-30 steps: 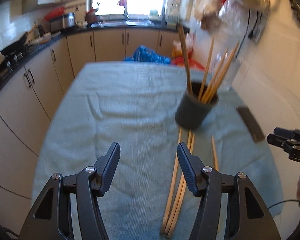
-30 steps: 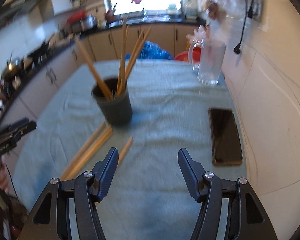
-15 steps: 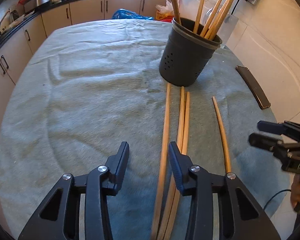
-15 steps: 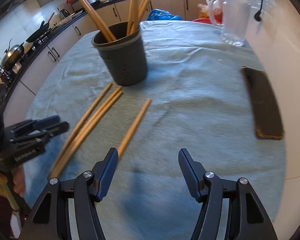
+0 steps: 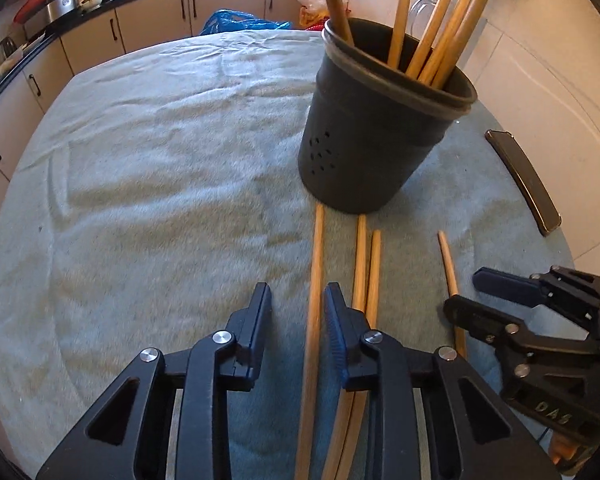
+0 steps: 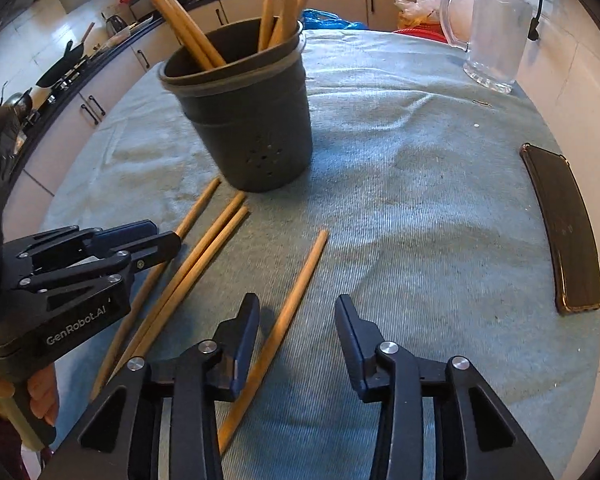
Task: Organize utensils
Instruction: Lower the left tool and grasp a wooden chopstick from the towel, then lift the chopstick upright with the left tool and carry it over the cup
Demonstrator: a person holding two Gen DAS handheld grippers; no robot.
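I am at the pickup step: four loose chopsticks lie on the counter just before the dark holder [image 5: 384, 120]. My left tool [image 5: 296, 316], part open, straddles the leftmost chopstick [image 5: 314, 300] ungripped; next I must close. My right tool [image 6: 296, 328], open and empty, flanks the lone chopstick [image 6: 296, 300]

Left gripper [image 5: 296, 312] and right gripper [image 6: 296, 320] both hover low, fingers parted.

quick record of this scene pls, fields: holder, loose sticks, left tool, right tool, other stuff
holder: dark utensil cup, upright on the towel, several wooden sticks standing in it
loose sticks: four on the towel
left tool: left tool open, straddling the leftmost stick
right tool: right tool open, the lone stick between its fingers
other stuff: phone, glass jug
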